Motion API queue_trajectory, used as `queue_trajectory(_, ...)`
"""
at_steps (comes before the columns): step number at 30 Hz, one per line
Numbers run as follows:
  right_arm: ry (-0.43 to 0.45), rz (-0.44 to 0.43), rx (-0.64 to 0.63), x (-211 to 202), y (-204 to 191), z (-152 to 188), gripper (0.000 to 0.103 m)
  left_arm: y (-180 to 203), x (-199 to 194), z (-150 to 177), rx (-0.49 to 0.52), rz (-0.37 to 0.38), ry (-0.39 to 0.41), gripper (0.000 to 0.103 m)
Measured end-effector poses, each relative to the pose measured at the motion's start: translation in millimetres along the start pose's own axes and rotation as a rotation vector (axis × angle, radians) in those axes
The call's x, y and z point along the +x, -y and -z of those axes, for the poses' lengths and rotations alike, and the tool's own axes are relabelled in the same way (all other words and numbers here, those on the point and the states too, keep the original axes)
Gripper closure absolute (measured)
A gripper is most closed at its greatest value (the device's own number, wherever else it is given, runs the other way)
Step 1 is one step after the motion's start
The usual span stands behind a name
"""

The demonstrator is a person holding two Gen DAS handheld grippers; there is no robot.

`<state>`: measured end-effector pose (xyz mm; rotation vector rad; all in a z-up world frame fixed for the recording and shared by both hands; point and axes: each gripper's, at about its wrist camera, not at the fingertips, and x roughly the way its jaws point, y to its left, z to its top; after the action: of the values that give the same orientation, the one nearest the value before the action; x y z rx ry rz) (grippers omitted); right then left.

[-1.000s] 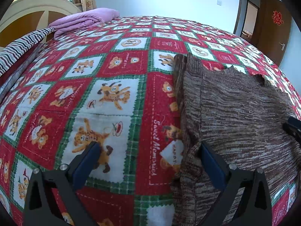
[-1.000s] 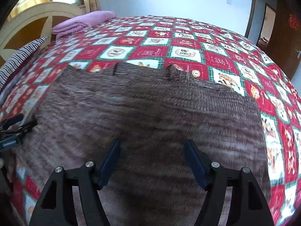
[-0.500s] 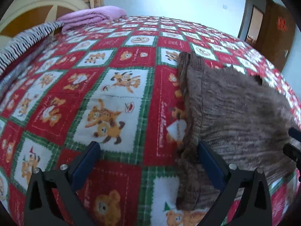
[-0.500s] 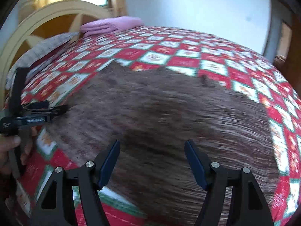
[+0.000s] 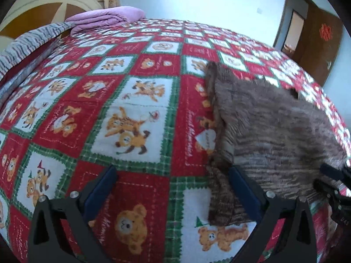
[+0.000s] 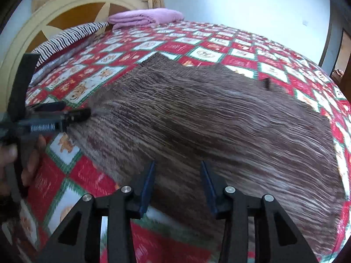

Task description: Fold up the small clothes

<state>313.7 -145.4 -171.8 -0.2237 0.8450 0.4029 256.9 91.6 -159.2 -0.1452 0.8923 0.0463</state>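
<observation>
A brown knitted garment (image 5: 274,131) lies spread flat on the red patchwork bedspread (image 5: 131,109); it fills the middle of the right wrist view (image 6: 208,120). My left gripper (image 5: 173,188) is open and empty, its right finger at the garment's near left edge. My right gripper (image 6: 176,186) is open, narrower than before, with its fingers over the garment's near hem and nothing held. The left gripper also shows in the right wrist view (image 6: 72,114), at the garment's left side, with a hand behind it.
A folded purple blanket (image 5: 105,18) and a striped pillow (image 5: 33,41) lie at the head of the bed by the cream headboard (image 6: 54,15). A brown door (image 5: 316,41) stands at the far right. The bedspread (image 6: 92,175) shows around the garment.
Both grippers have drawn back toward the near edge of the garment. The right gripper's fingers have come closer together. The left gripper stayed wide open.
</observation>
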Motion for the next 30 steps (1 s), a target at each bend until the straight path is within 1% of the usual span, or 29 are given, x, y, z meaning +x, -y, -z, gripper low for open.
queue_trajectory(2,0.033,0.038,0.028,-19.4,20.2,7.8,0.059,-6.0,-4.0,-6.4,-0.039,0.004,0.026,0.000)
queue_trajectory(3,0.049,0.068,0.062,-30.7,39.5,14.2,0.059,-6.6,-4.8,-9.9,-0.051,-0.001,0.037,0.000)
queue_trajectory(5,0.048,0.125,0.116,-40.4,68.4,22.7,0.059,-3.5,0.0,-18.6,-0.059,0.001,0.025,0.000)
queue_trajectory(6,0.034,0.162,0.161,-43.3,90.2,30.9,0.059,0.7,3.1,-21.5,-0.046,0.006,0.014,0.000)
queue_trajectory(7,0.015,0.175,0.188,-45.6,103.1,37.3,0.059,6.6,6.6,-23.8,-0.023,-0.003,0.003,0.000)
queue_trajectory(8,-0.026,0.192,0.222,-43.3,117.2,46.0,0.059,14.9,10.9,-25.5,0.016,-0.038,-0.011,0.000)
queue_trajectory(9,-0.048,0.191,0.243,-42.8,128.6,56.9,0.059,23.2,15.0,-27.0,0.058,-0.074,-0.024,0.000)
queue_trajectory(11,-0.012,0.142,0.265,-52.7,136.0,72.7,0.059,32.4,16.0,-29.5,0.104,-0.081,-0.018,0.000)
queue_trajectory(12,-0.005,0.140,0.267,-56.7,134.1,79.5,0.059,35.4,16.2,-31.8,0.122,-0.084,-0.015,0.000)
queue_trajectory(15,0.005,0.195,0.206,-62.0,118.4,85.5,0.059,37.4,17.9,-41.3,0.144,-0.080,-0.012,0.000)
queue_trajectory(17,-0.008,0.200,0.217,-61.8,117.2,80.9,0.059,36.3,19.4,-49.1,0.151,-0.080,-0.004,0.000)
queue_trajectory(18,-0.012,0.205,0.223,-62.8,117.7,78.2,0.059,35.8,19.9,-53.7,0.152,-0.070,0.000,0.000)
queue_trajectory(19,-0.012,0.216,0.226,-64.9,118.0,76.9,0.059,33.2,20.4,-59.8,0.150,-0.045,0.008,0.000)
queue_trajectory(21,-0.003,0.232,0.206,-68.3,111.6,70.0,0.059,33.2,23.1,-67.4,0.155,-0.035,0.021,0.000)
queue_trajectory(23,0.009,0.205,0.163,-67.3,96.8,60.4,0.058,35.3,31.3,-76.8,0.177,-0.003,0.017,0.000)
queue_trajectory(24,0.012,0.184,0.129,-65.3,84.2,54.6,0.055,36.7,34.1,-78.3,0.175,0.009,0.013,0.000)
queue_trajectory(27,0.008,0.119,0.023,-53.4,41.3,37.3,0.054,42.0,54.4,-86.9,0.173,0.074,-0.025,0.000)
queue_trajectory(30,0.009,0.077,-0.055,-40.9,3.8,21.9,0.054,51.5,75.2,-88.9,0.196,0.122,-0.064,0.000)
